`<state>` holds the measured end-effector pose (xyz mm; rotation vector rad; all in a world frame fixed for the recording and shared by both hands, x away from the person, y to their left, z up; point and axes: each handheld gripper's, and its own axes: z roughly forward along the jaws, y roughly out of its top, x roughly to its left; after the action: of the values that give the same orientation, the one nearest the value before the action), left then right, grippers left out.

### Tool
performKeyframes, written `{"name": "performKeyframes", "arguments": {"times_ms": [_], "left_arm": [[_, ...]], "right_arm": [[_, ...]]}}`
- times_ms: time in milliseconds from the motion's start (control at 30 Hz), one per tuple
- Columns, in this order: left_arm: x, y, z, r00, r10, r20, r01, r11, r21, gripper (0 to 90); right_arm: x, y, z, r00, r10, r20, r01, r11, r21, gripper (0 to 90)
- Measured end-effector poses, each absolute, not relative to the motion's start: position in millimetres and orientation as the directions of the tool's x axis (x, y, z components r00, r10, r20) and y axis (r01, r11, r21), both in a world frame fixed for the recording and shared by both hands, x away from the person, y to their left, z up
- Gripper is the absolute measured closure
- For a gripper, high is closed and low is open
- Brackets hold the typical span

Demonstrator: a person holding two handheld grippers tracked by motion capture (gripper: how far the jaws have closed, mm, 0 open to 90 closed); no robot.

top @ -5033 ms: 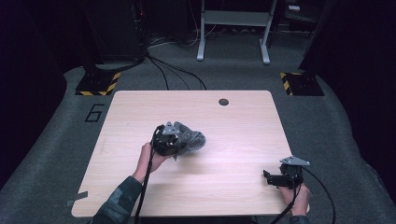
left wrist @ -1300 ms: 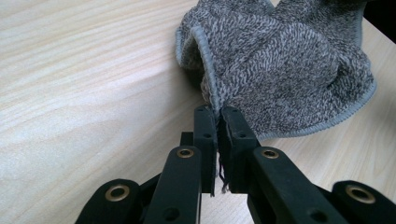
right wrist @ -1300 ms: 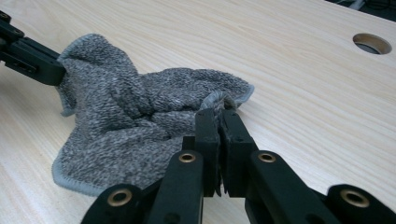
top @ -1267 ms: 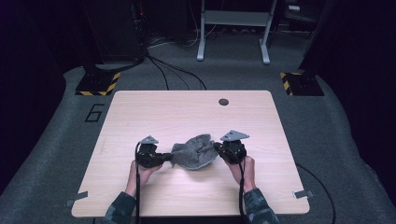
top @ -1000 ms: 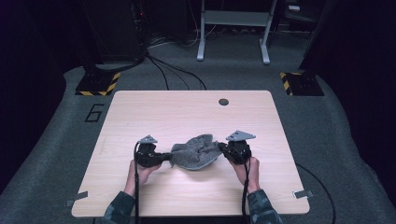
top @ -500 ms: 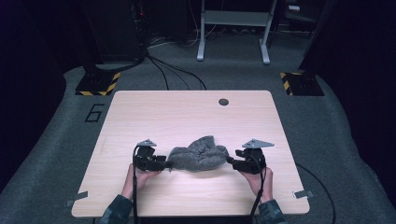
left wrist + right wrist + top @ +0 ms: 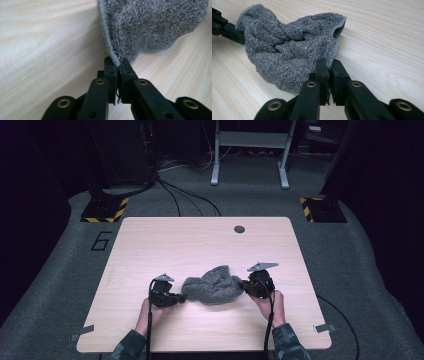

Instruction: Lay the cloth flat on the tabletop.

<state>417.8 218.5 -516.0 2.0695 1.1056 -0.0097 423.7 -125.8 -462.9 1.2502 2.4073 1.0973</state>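
A grey terry towel (image 7: 212, 290) lies bunched on the wooden table (image 7: 200, 240), near its front edge. My left gripper (image 7: 176, 298) is shut on the towel's left edge; in the left gripper view the hemmed edge of the towel (image 7: 150, 22) runs down into the closed jaws of that gripper (image 7: 117, 65). My right gripper (image 7: 244, 287) is shut on the towel's right edge. In the right gripper view the towel (image 7: 287, 47) spreads away from the closed jaws of that gripper (image 7: 329, 65), and the left gripper (image 7: 224, 26) holds its far corner.
A small dark round grommet (image 7: 239, 229) sits near the table's far edge. Beyond the table are black stands with yellow-black striped bases (image 7: 106, 210), cables on the grey carpet (image 7: 190, 200) and a grey metal frame (image 7: 250, 150).
Five seconds ago only the left gripper was at the towel and the right was at the table's front right. Since then the right gripper took hold of the towel's right edge.
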Motion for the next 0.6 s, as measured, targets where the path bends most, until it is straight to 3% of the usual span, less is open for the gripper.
{"name": "performKeyframes", "arguments": {"times_ms": [133,167,233,267,300,333,367,433,533,567,600], "left_arm": [[452,217,-498,0.624,0.720,-0.304,0.694,-0.332,0.639,89.1],[484,221,-465,0.605,0.753,-0.261,0.673,-0.308,0.672,89.1],[511,228,-414,0.588,0.771,-0.246,0.630,-0.246,0.736,89.1],[511,228,-414,0.588,0.771,-0.246,0.630,-0.246,0.736,89.1],[516,234,-364,0.588,0.788,-0.184,0.546,-0.219,0.809,89.1],[516,234,-364,0.588,0.788,-0.184,0.546,-0.219,0.809,89.1],[511,237,-334,0.616,0.776,-0.136,0.503,-0.254,0.826,89.0],[502,239,-330,0.632,0.760,-0.153,0.510,-0.259,0.820,88.9],[494,240,-345,0.642,0.740,-0.198,0.542,-0.256,0.801,88.5],[484,240,-372,0.646,0.729,-0.227,0.578,-0.273,0.769,88.2],[484,240,-372,0.646,0.729,-0.227,0.578,-0.273,0.769,88.0]], "right_arm": [[451,-126,-454,-0.605,0.790,0.101,0.603,0.372,0.706,88.1],[475,-127,-432,-0.568,0.818,0.087,0.601,0.341,0.723,88.3],[495,-127,-394,-0.535,0.844,0.047,0.556,0.309,0.771,88.4],[501,-128,-371,-0.524,0.851,0.041,0.524,0.284,0.803,88.4],[502,-129,-348,-0.514,0.857,0.030,0.482,0.260,0.837,88.4],[502,-129,-348,-0.514,0.857,0.030,0.482,0.260,0.837,88.4],[498,-133,-312,-0.505,0.863,0.030,0.432,0.223,0.874,88.2],[490,-136,-298,-0.505,0.862,0.039,0.420,0.206,0.884,87.8],[480,-137,-304,-0.516,0.855,0.049,0.426,0.206,0.881,87.0],[468,-137,-323,-0.521,0.852,0.050,0.450,0.225,0.864,86.6],[462,-137,-337,-0.525,0.849,0.058,0.468,0.232,0.853,86.4]]}}
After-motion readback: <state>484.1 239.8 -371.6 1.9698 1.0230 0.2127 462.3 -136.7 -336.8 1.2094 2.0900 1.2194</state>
